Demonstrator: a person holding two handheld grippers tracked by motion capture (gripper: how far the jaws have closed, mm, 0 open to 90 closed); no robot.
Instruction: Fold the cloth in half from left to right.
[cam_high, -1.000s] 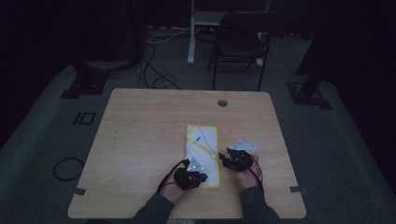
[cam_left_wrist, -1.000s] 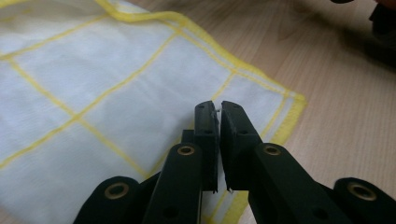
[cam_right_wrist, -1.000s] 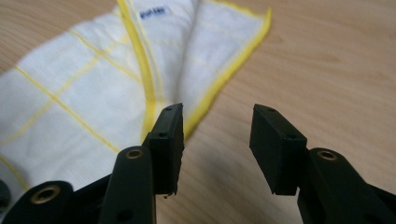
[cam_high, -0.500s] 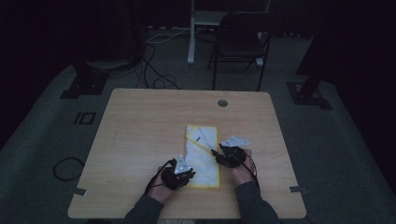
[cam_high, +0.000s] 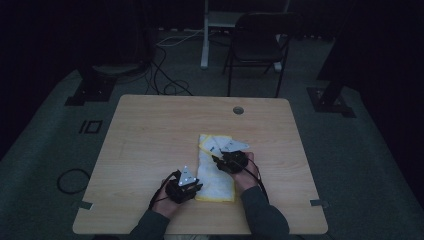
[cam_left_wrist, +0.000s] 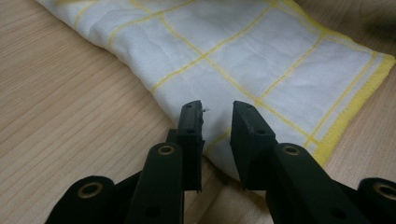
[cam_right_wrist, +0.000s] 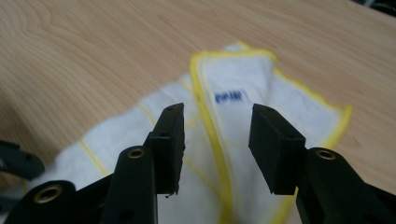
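A white cloth (cam_high: 216, 172) with yellow grid lines and a yellow border lies folded lengthwise on the wooden table (cam_high: 150, 135). My left gripper (cam_high: 199, 188) sits at the cloth's near left edge. Its jaws have just been opening, and in the left gripper view the left gripper (cam_left_wrist: 217, 112) shows a gap with the cloth (cam_left_wrist: 243, 51) lying under it, not pinched. My right gripper (cam_high: 215, 160) hovers over the cloth's far half. In the right gripper view the right gripper (cam_right_wrist: 217, 116) stands open above a yellow-edged fold (cam_right_wrist: 205, 93) and a small blue label (cam_right_wrist: 229, 97).
A round cable hole (cam_high: 238, 110) sits near the table's far edge. A dark chair (cam_high: 257, 47) stands behind the table, with cables (cam_high: 167, 85) on the floor and a coiled cable (cam_high: 67, 180) at the left. The room is dim.
My left gripper has slid left, off the cloth's middle to its near left edge. My right gripper has shifted left and a little farther, onto the cloth.
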